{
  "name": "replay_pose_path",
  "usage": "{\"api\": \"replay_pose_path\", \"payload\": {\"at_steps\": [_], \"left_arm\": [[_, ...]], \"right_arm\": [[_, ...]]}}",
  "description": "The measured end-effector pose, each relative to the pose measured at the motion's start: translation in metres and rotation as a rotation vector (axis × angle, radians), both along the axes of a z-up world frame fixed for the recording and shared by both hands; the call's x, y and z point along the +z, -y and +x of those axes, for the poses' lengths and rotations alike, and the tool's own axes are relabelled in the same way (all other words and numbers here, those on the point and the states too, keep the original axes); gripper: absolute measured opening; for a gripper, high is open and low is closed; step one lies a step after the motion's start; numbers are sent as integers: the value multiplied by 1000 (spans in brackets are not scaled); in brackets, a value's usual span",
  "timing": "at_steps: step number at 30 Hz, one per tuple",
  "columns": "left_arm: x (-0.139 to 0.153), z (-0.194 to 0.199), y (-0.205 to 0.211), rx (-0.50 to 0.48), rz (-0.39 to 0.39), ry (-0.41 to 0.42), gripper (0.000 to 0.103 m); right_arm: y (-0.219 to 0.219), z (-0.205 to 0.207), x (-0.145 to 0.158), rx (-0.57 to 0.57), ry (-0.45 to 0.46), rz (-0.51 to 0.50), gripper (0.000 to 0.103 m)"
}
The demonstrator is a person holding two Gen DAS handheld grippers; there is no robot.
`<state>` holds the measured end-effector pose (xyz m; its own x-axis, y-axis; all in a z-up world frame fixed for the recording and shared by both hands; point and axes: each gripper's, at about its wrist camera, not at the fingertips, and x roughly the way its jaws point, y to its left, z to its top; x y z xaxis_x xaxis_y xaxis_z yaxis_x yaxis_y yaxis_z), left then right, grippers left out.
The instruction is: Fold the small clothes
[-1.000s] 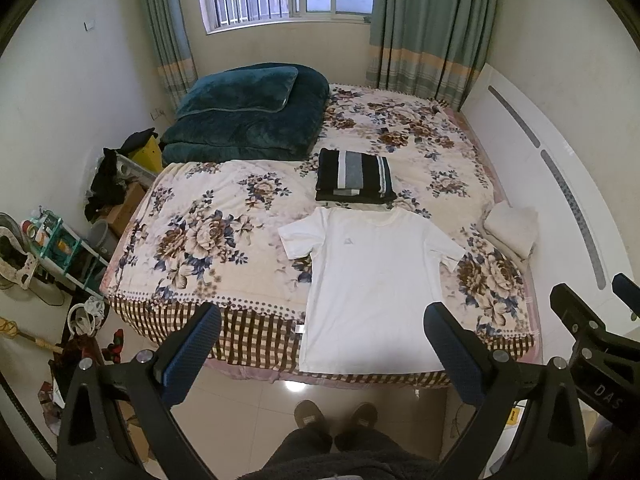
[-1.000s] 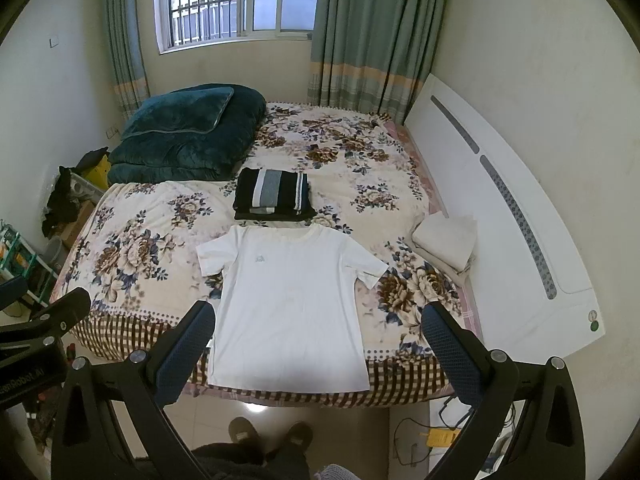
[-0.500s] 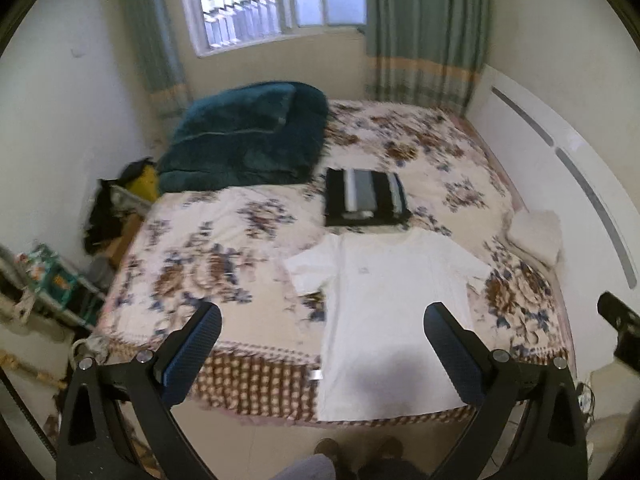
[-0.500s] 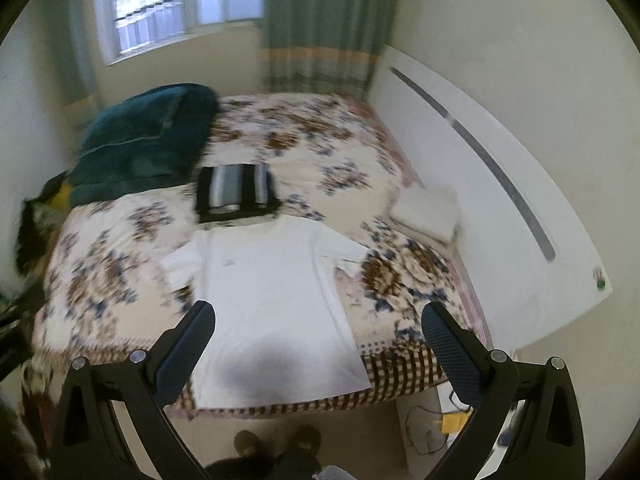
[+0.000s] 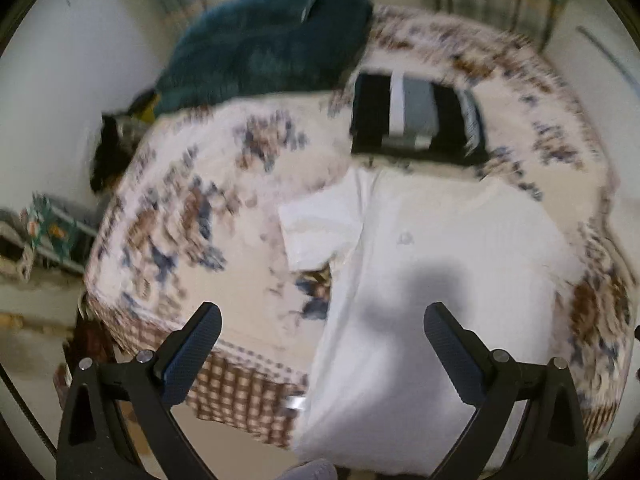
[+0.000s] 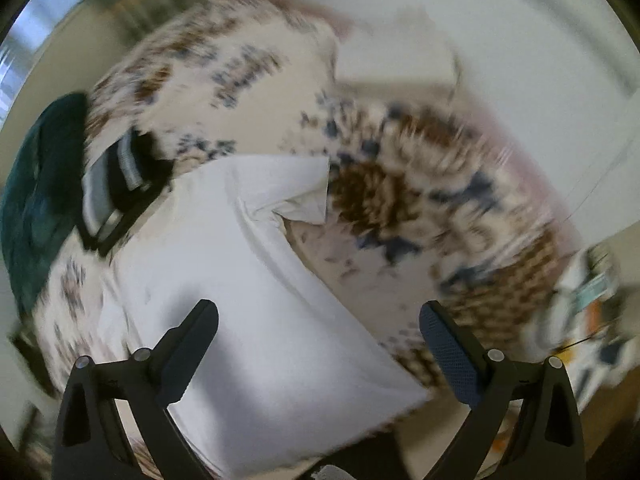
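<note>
A white T-shirt lies flat, front up, on the floral bedspread, its hem hanging over the bed's near edge. It also shows in the right wrist view. My left gripper is open and empty, above the shirt's left side near the hem. My right gripper is open and empty, above the shirt's right side. Both views are motion-blurred.
A folded black, grey and white striped garment lies just beyond the shirt's collar, also in the right wrist view. A dark teal quilt is piled at the back left. The white headboard runs along the right.
Both grippers have moved down and forward toward the bed, so the shirt looks much larger. The right view has swung and tilted to the right. Both stay open.
</note>
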<state>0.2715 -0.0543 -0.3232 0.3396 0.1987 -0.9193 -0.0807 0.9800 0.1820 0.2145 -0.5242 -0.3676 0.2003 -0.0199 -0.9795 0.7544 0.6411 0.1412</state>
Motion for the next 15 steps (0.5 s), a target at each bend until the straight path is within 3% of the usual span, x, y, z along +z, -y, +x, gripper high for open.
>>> {"api": "replay_pose_path", "payload": {"at_steps": [4, 8, 12, 13, 15], "left_arm": [[-94, 34, 8, 67, -1, -124, 103], [-173, 50, 13, 103, 14, -219, 103], [-227, 60, 15, 118, -7, -286, 103], [-235, 62, 16, 116, -12, -290, 103], [-242, 65, 15, 118, -20, -290, 103]], "right_arm": [[47, 28, -113, -160, -16, 138, 95], [67, 50, -212, -297, -17, 287, 88], [71, 63, -273, -458, 105, 405, 77], [68, 66, -276, -484, 140, 397, 68], [61, 71, -275, -514, 178, 366, 37]]}}
